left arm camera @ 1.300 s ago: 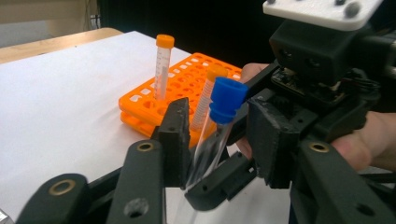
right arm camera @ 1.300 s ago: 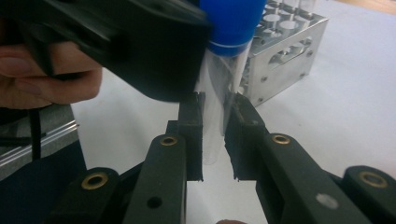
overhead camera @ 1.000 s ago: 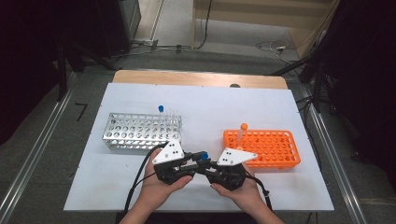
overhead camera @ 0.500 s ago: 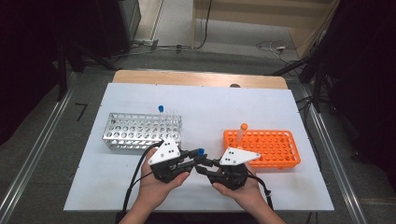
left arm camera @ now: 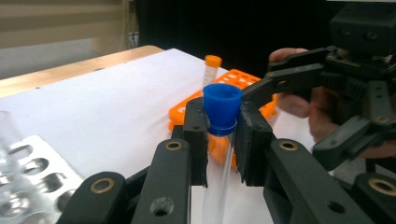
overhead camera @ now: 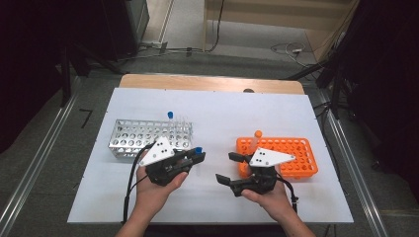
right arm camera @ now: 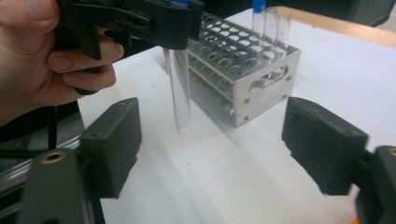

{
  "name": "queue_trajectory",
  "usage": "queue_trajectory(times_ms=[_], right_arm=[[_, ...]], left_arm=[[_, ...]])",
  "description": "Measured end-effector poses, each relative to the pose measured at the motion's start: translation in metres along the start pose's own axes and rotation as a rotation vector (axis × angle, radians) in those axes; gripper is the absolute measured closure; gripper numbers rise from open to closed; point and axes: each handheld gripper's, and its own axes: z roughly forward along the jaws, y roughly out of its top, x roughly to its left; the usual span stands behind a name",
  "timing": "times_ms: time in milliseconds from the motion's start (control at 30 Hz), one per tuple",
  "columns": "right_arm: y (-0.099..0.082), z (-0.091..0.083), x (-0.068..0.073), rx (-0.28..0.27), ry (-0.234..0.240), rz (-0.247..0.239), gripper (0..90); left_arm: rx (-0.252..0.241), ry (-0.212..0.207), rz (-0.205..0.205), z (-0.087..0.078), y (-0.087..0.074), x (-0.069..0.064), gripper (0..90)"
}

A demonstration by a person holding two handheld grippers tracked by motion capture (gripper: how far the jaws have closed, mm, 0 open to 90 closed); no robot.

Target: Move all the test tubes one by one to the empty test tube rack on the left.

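Your left tool clamps a blue-capped clear tube just under its cap, holding it upright above the table, just beside the metal rack. Your right tool has just been opening; its jaws stand wide with nothing between them, near the orange rack.

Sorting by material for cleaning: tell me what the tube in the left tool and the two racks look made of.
Tube: clear glass or plastic, see-through, with a blue plastic cap. Grey rack: metal, seemingly aluminium, with a brushed sheen and screws. Orange rack: matte moulded plastic.
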Motion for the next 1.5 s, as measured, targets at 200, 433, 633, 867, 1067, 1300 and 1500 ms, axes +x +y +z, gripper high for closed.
queue_trajectory(times_ms=[200,433,633,867,1067,1300,1500], right_arm=[[0.003,-0.016,-0.01,-0.027,-0.006,0.001,3.5],[0.002,-0.032,-0.023,-0.039,-0.013,0.001,0.0],[-0.002,-0.045,-0.035,-0.051,-0.056,0.022,0.0],[-0.008,-0.058,-0.051,-0.064,-0.092,0.048,0.0],[-0.014,-0.067,-0.063,-0.072,-0.118,0.066,0.0],[-0.02,-0.073,-0.075,-0.071,-0.145,0.089,0.0],[-0.023,-0.073,-0.078,-0.063,-0.156,0.093,0.0]], left_arm=[[-0.013,0.047,-0.007,-0.011,0.005,0.013,76.6],[-0.028,0.1,-0.006,-0.022,0.013,0.03,76.6],[-0.039,0.145,-0.004,-0.03,0.02,0.045,76.6],[-0.049,0.193,-0.007,-0.034,0.026,0.062,76.6],[-0.058,0.238,-0.01,-0.034,0.029,0.078,76.6],[-0.082,0.293,-0.033,-0.03,0.031,0.1,76.6],[-0.097,0.352,-0.081,-0.024,0.028,0.118,76.6]])
